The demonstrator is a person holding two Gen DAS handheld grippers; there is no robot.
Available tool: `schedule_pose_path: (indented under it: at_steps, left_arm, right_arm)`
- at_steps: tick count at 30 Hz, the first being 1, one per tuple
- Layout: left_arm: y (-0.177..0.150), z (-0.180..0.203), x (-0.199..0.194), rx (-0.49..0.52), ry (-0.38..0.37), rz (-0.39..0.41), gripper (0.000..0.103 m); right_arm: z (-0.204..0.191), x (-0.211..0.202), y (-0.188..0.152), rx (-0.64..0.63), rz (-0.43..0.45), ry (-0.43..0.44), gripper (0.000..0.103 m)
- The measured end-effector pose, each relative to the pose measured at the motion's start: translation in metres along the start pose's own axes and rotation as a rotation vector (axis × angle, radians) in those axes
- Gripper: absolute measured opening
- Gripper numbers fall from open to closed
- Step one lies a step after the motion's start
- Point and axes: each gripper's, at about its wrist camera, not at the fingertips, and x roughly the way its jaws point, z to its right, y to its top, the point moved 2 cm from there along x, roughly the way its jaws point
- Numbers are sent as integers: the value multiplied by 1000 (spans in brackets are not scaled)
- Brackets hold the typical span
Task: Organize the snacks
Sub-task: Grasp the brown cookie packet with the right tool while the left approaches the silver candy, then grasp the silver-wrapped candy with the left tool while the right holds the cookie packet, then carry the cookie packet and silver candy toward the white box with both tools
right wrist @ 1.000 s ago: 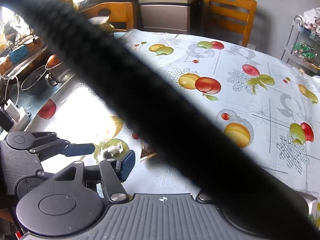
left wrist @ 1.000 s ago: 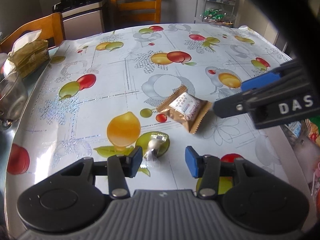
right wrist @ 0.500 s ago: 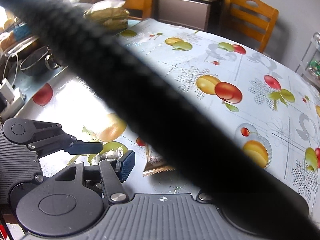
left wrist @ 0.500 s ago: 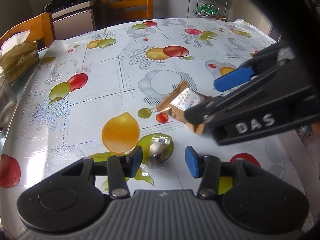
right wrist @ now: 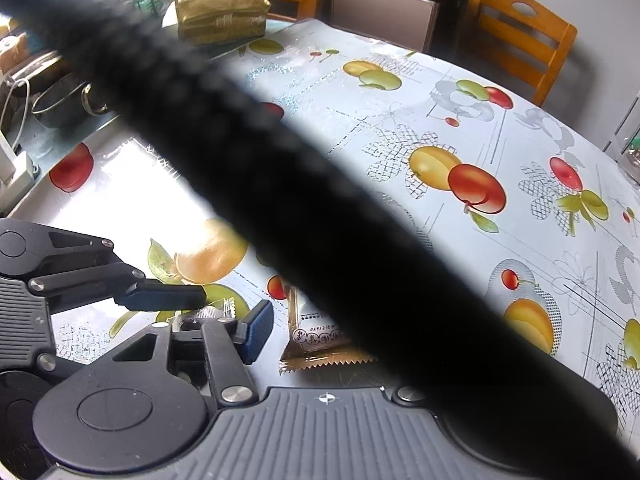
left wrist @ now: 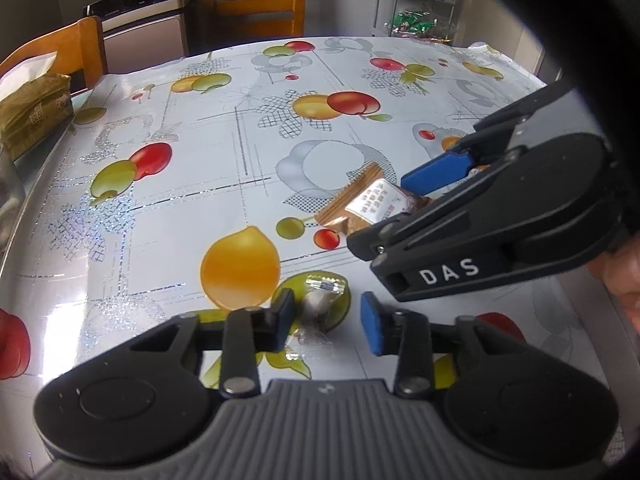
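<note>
A small white candy in a clear wrapper [left wrist: 320, 303] lies on the fruit-print tablecloth [left wrist: 200, 160]. It sits between the blue pads of my left gripper [left wrist: 328, 322], nearer the left pad. The jaws are closing and the pads do not press on it. A brown snack packet [left wrist: 370, 206] lies flat just beyond. My right gripper [left wrist: 400, 208] comes in from the right and straddles it, jaws apart. In the right wrist view the packet [right wrist: 316, 340] lies beside the right gripper's left pad [right wrist: 256, 332]. A black cable [right wrist: 320, 220] hides its other finger. The candy [right wrist: 212, 313] shows under the left gripper's pad [right wrist: 160, 296].
A tissue pack [left wrist: 32, 112] sits at the table's far left edge, with a metal pot [right wrist: 60, 108] off that side. Wooden chairs [left wrist: 252, 0] stand behind the table, and a wire rack with snack bags [left wrist: 416, 12] at the back right. A hand [left wrist: 624, 280] shows at the right edge.
The right gripper has come down and leftward until its jaws straddle the brown packet. The left gripper's pads have drawn closer together around the candy.
</note>
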Motion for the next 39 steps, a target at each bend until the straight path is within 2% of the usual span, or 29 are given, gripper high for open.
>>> schedule_pose_path:
  at_steps: [6, 11, 25, 39]
  left_arm:
    - [-1, -2, -1, -15, 8, -2, 16]
    - [-3, -5, -4, -32, 30, 0, 10]
    - [2, 10, -32, -24, 35, 68, 10]
    - [-2, 46, -64, 13, 12, 118, 10]
  right_arm:
    - [-3, 7, -2, -17, -18, 9, 44]
    - [-4, 8, -4, -23, -21, 9, 41]
    - [3, -29, -5, 36, 45, 9, 40]
    - [8, -76, -39, 101, 91, -18, 40]
